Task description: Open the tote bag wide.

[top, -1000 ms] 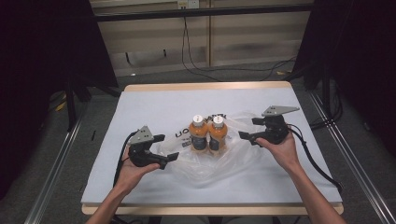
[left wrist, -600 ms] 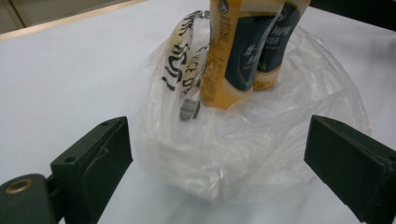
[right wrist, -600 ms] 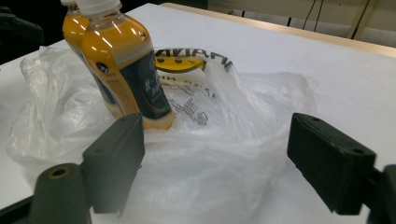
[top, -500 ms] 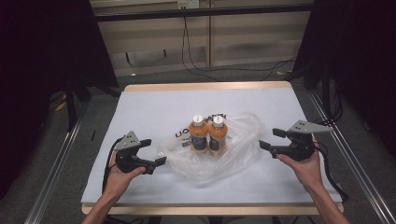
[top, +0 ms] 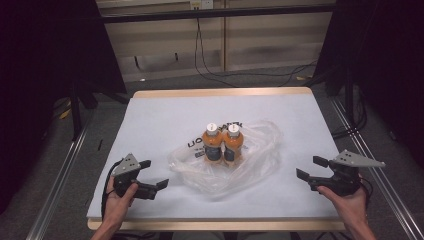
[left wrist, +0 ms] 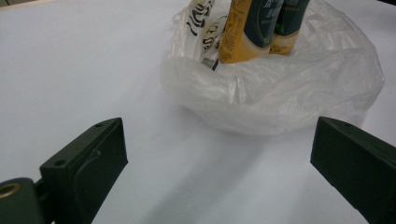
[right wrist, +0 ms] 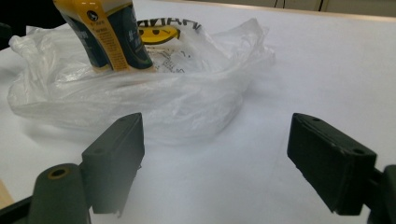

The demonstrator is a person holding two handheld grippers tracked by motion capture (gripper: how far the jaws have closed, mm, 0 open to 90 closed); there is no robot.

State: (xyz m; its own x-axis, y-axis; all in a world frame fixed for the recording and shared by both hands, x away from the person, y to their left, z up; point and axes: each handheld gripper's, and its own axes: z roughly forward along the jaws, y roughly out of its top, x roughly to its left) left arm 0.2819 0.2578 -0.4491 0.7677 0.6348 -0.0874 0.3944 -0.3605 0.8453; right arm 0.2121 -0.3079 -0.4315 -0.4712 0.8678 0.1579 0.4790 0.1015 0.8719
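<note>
So there are two bottles (top: 223,142) with orange drink inside, dark labels and white caps, standing upright side by side and touching, long axis straight up, caps pointing at the ceiling. They sit in the middle of one crumpled clear plastic bag (top: 250,167) that's slumped down around their bases, with some black print and a yellow smiley on the far part of it. The bag is roughly in the centre of the surface (top: 165,115), a bit toward the near side.

The surface has a white cover with a pale wooden edge showing along the far and near sides. Beyond it the room is dim: grey floor, black cables trailing across it, a pale wall at the back, metal rails running along both sides.

One claw in each hand, so two total. The left claw (top: 153,175) is near the front left corner, well clear of the bag, jaws spread wide with nothing between them. The right claw (top: 311,168) is out by the front right edge, also well apart from the bag, jaws wide and empty too, having just been opening. Both point inward at the bag.
</note>
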